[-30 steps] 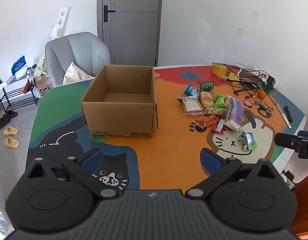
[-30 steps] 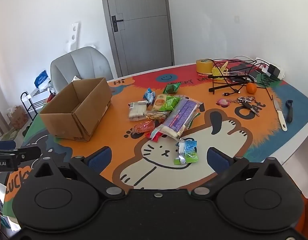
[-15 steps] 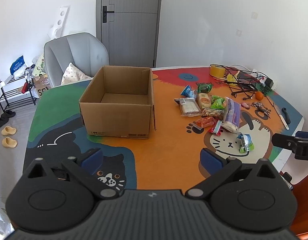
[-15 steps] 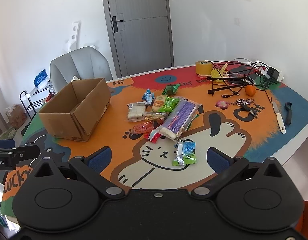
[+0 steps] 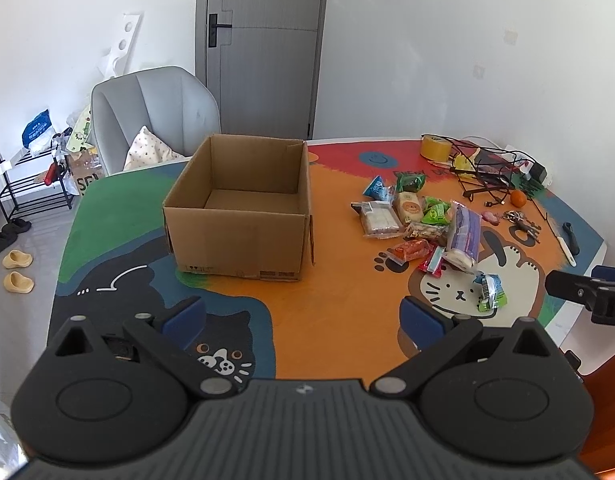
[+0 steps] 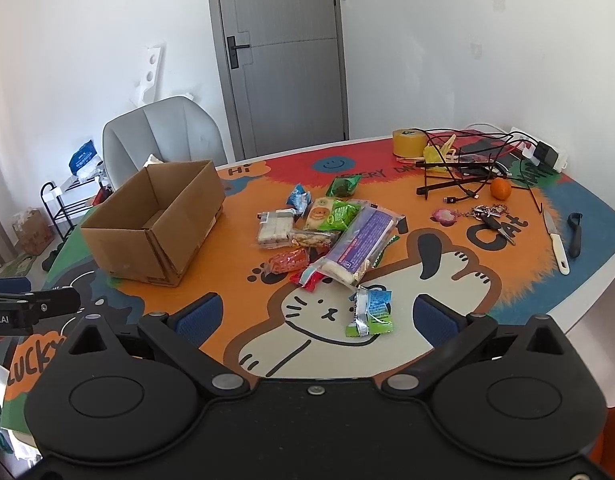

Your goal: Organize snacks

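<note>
Cardboard box (image 5: 237,216) empty; snack pile (image 6: 331,236) beside it; left gripper (image 5: 303,320), right gripper (image 6: 315,316) wide apart, holding nothing.

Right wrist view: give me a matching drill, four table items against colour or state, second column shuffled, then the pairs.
Things:
1. open cardboard box
2. round tape roll
3. long cracker packet with purple label
4. small blue-green foil snack packet

Descriptions:
A. yellow, at the far side of the table
B. lying alone, nearest the right tongs
C. brown, nothing visible inside
D. resting atop the snack pile

Pairs: 1-C, 2-A, 3-D, 4-B
</note>
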Demonstrator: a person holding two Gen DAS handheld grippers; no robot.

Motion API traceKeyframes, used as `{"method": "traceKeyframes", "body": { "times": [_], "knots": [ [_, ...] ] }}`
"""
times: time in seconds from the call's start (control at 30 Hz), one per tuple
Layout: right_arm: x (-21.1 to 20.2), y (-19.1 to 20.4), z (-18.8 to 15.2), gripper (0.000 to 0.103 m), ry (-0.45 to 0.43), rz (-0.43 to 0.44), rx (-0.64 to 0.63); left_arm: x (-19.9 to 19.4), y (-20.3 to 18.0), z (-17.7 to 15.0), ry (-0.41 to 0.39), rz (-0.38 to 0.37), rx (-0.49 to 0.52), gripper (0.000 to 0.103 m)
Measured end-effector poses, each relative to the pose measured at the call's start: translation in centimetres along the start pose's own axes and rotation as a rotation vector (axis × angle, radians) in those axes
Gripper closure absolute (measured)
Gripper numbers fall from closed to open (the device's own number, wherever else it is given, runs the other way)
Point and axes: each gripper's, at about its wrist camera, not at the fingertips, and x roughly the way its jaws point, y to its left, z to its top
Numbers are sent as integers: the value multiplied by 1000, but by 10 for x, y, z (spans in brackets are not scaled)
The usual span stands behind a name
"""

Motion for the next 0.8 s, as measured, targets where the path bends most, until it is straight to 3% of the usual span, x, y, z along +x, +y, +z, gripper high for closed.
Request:
{"method": "traceKeyframes", "body": {
  "times": [0.8],
  "knots": [
    [-4,0,2,0,-16,-1,2,-8,6,3,-25,-1,-8,1]
  ]
}}
